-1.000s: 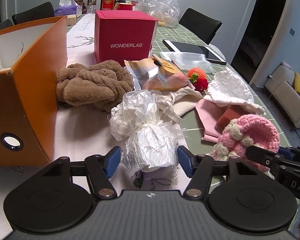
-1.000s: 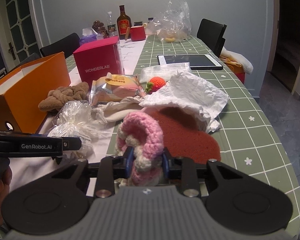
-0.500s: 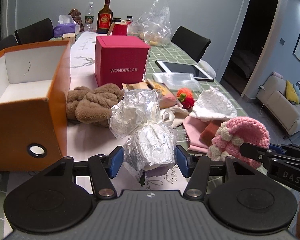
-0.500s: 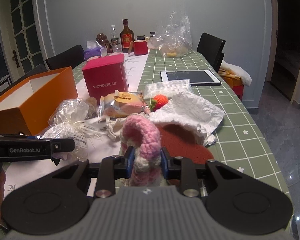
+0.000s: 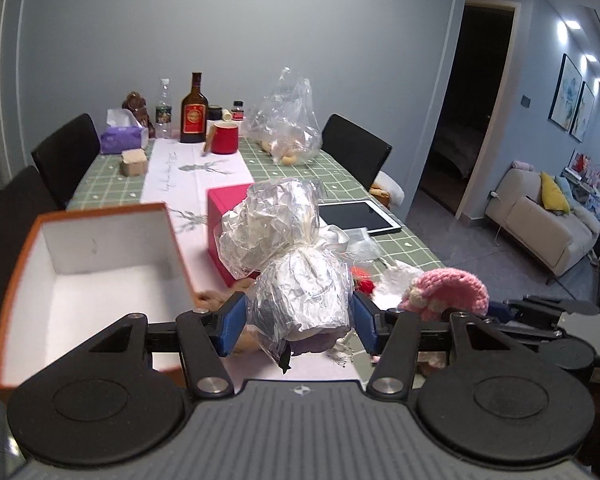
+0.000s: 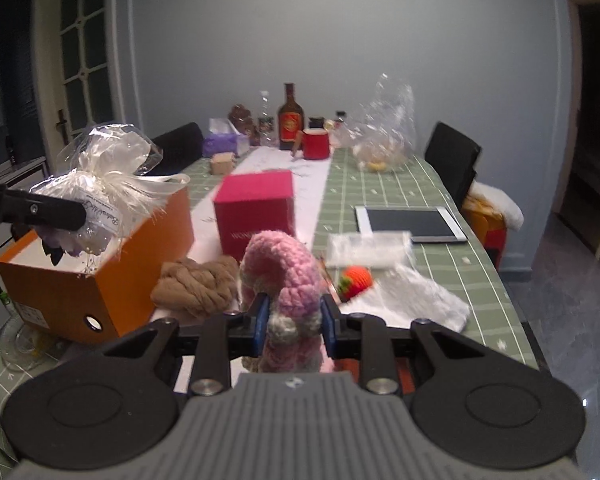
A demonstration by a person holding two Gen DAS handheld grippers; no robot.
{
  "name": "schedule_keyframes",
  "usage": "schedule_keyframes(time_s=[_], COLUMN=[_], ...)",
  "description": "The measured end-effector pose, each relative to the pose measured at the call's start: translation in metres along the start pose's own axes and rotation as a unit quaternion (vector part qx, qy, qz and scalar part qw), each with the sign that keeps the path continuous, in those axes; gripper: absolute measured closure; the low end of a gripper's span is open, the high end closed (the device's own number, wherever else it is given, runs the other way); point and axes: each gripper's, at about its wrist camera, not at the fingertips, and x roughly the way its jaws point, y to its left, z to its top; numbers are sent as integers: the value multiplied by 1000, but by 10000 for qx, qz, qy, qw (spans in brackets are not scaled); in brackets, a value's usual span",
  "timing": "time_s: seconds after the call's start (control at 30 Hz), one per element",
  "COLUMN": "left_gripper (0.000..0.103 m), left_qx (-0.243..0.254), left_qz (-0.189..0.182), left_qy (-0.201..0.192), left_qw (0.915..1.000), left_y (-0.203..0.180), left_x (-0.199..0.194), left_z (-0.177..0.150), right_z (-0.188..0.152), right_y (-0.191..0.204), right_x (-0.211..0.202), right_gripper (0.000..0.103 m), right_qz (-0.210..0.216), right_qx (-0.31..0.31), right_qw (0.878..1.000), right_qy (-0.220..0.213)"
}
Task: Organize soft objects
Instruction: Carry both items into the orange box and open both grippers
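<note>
My left gripper (image 5: pixel 298 326) is shut on a cellophane-wrapped white bundle (image 5: pixel 296 280) and holds it in the air beside the open orange box (image 5: pixel 100 276). In the right wrist view the bundle (image 6: pixel 100 200) hangs over the orange box (image 6: pixel 140 264). My right gripper (image 6: pixel 292 326) is shut on a pink and cream crochet hat (image 6: pixel 288 280), lifted above the table. The hat also shows in the left wrist view (image 5: pixel 448 290). A brown knotted towel (image 6: pixel 198 284), a crochet strawberry (image 6: pixel 356 280) and a white cloth (image 6: pixel 412 300) lie on the table.
A pink WONDERLAB box (image 6: pixel 256 210) stands mid-table. A tablet (image 6: pixel 412 222) and a clear packet (image 6: pixel 368 246) lie to the right. A bottle (image 6: pixel 290 124), red mug (image 6: pixel 315 144), tissue box (image 6: pixel 224 142) and plastic bag (image 6: pixel 384 136) stand at the far end. Black chairs (image 6: pixel 452 160) line the sides.
Both grippers have risen well above the table with their loads. The left one has carried the wrapped bundle up and toward the orange box; the right one has lifted the crochet hat.
</note>
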Motion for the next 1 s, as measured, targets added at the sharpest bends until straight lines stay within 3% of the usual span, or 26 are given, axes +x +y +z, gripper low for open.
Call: schedule_keyframes(time_s=[0.23, 0.6, 1.0], left_gripper=[39, 39, 39], left_qx=[-150, -74, 76], left_qz=[344, 507, 841], left_qy=[-24, 397, 1219], left_qw=[9993, 9979, 9889], left_y=[58, 122, 157], left_x=[-16, -5, 37], left_z=[16, 18, -5], right_z=[45, 108, 107], right_y=[33, 122, 200], right_x=[15, 50, 138], right_gripper=[77, 78, 78], right_qz=[577, 1202, 1623], right_qx=[-138, -744, -1086], right_qw=[9982, 9899, 9756], right_qy=[-68, -42, 1007])
